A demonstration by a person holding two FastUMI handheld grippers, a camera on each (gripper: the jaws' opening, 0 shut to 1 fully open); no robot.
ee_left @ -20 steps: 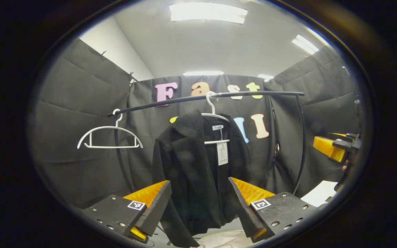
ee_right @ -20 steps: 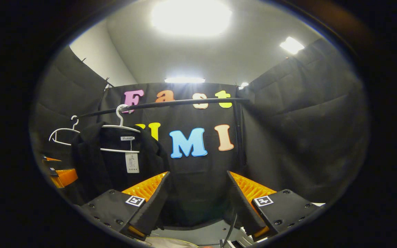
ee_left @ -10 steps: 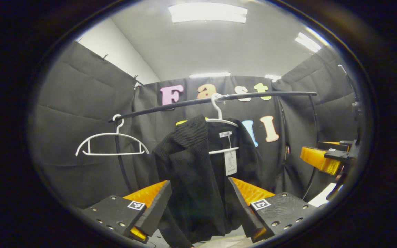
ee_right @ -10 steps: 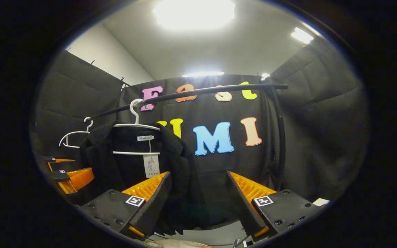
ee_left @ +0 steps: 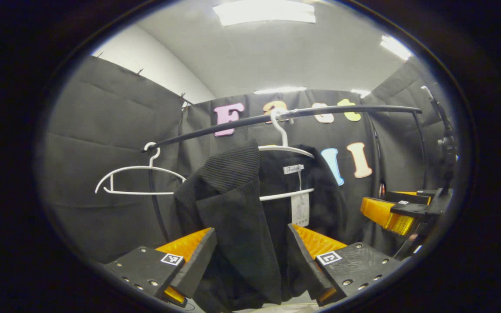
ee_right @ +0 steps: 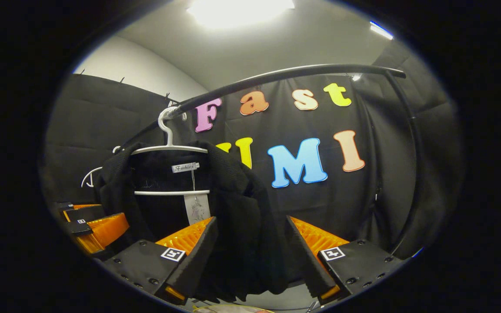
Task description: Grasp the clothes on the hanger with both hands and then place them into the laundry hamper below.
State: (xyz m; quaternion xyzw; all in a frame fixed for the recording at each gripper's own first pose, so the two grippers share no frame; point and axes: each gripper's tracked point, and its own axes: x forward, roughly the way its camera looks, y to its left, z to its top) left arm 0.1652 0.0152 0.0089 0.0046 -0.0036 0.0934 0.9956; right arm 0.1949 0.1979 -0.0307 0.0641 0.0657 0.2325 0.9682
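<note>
**Jacket waits on its hanger, both grippers open**

The jacket (ee_left: 237,217) is hung on a white hanger (ee_left: 286,150), and the hanger is hooked over a black rail (ee_left: 285,116) so the jacket can drop straight down. The left gripper (ee_left: 250,256) is held wide open, with nothing in it. One front side of the jacket is seen between its two fingers, a little beyond them, so it looks lined up for a grab. The right gripper (ee_right: 250,256) is also held wide open and empty. The other side of the jacket (ee_right: 237,204) is seen just ahead of it, between its fingers. No finger is seen pressing on the cloth yet. A second hanger (ee_left: 139,180), with nothing on it, is hung farther along the rail, off to the left gripper's left. The hamper cannot be made out, so the drop is judged still to come.
</note>
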